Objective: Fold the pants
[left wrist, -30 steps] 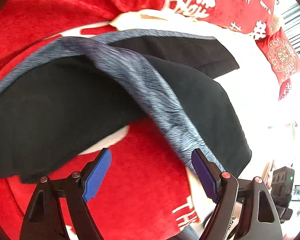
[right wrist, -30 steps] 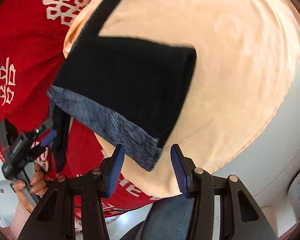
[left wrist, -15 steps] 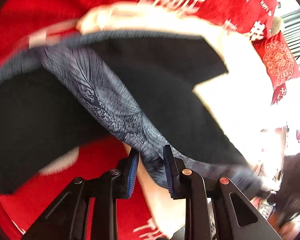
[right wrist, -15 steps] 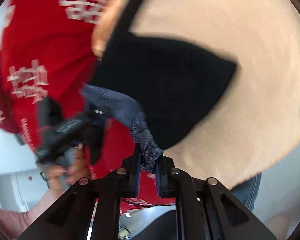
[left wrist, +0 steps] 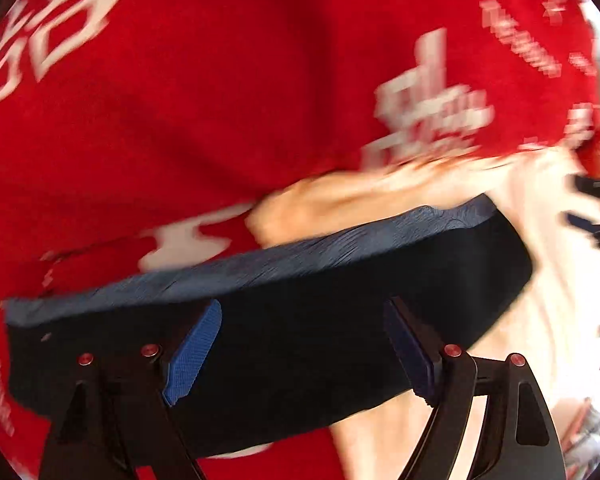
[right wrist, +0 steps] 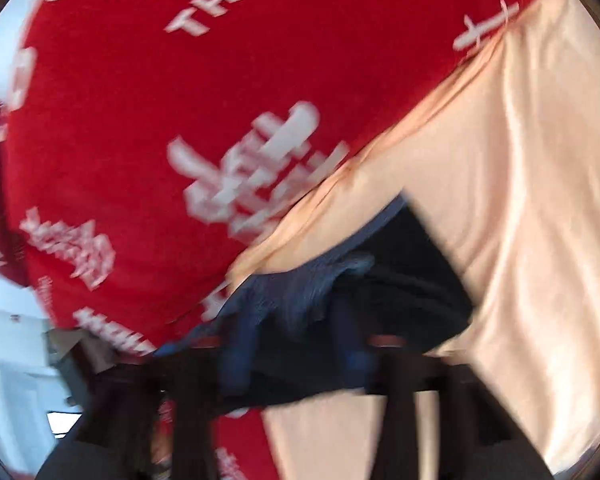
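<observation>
Left gripper (left wrist: 306, 354) spread wide, nothing between blue pads (left wrist: 194, 354), hovering over the black pants (left wrist: 320, 312). Pants folded into a flat dark slab w/ grey waistband (left wrist: 260, 266) along far edge, lying across red blanket (left wrist: 220, 100) and peach sheet (left wrist: 380, 196). Right gripper (right wrist: 296, 344) badly blurred; fingers look parted, bunched waistband between them, can't tell if gripped.

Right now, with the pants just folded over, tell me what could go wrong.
1. The left claw stands open right over the pants, so pulling away could snag the fabric and undo the fold.
2. The grey waistband looks bunched near the right claw; the blur hides its grip, so it may drag cloth.
3. The pants straddle the red blanket and peach sheet, which may shift underneath.
</observation>
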